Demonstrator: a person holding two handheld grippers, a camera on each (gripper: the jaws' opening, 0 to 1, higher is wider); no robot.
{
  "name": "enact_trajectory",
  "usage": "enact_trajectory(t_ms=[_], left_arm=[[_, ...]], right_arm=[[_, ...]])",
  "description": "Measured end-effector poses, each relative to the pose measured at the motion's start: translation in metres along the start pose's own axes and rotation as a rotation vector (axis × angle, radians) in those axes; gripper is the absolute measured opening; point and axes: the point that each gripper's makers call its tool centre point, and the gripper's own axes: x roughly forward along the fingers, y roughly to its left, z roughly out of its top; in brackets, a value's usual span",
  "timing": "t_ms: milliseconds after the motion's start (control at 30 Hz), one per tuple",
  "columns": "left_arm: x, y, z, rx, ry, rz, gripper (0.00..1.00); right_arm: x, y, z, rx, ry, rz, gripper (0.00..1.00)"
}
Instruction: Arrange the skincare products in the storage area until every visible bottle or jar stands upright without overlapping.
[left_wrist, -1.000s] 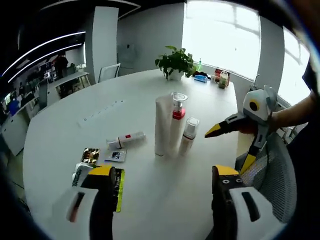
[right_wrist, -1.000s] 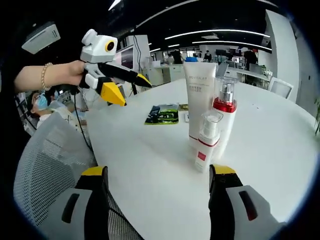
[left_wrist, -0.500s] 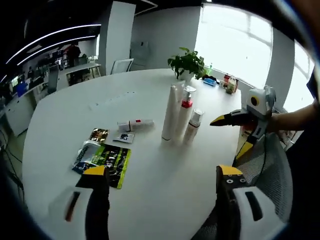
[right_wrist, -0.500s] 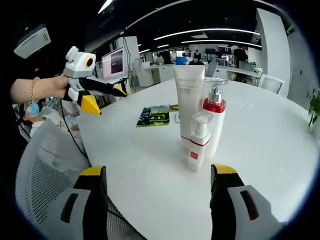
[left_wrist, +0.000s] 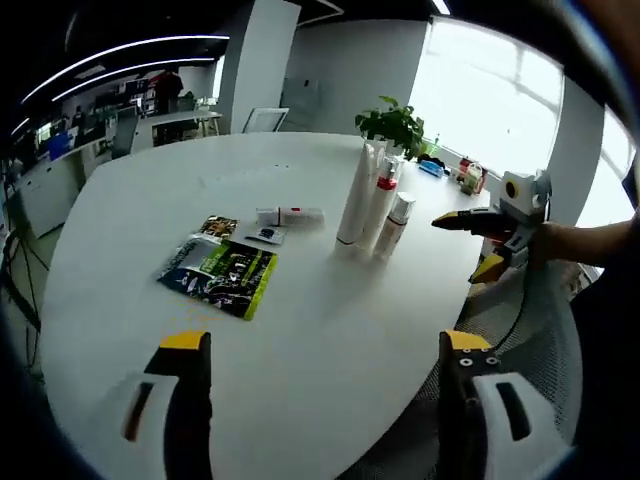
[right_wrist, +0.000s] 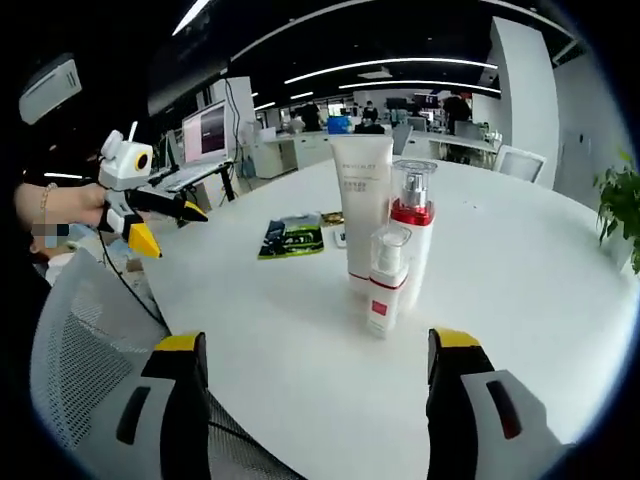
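Both our grippers have drawn back from the desk (left_wrist: 330, 330), left gripper (left_wrist: 322, 368) and right gripper (right_wrist: 318, 368) spread wide and empty, leaving three bottles (right_wrist: 385, 240) upright mid-desk, so next we likely lift the small tube (left_wrist: 290, 216) lying beside them.

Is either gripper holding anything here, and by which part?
Nothing is held. The left gripper and right gripper both have open, empty jaws, clear of the bottles.
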Motion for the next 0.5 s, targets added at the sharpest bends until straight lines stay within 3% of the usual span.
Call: enact_trajectory(t_ms=[67,133,400,500], left_arm=[[-0.005,0.002,-0.006,0.01,0.002,0.004,0.9],[-0.012,0.006,-0.01,-0.004,-0.006,0.047,0.9],[-0.024,0.003,-0.028,-0.057,-0.008,0.04,0.91],[-0.025,0.004,-0.024,-0.078,-0.017,0.053,0.92]], right_arm=[[0.001,0.0,-0.002,-0.008,0.01,-0.008,0.91],[0.001,-0.002,-0.009,-0.011,0.039,-0.015,0.9],[0.001,-0.013,-0.015,0.009,0.049,-0.043,0.93],[0.001,-0.012,-0.016,0.027,0.062,-0.043,0.95]])
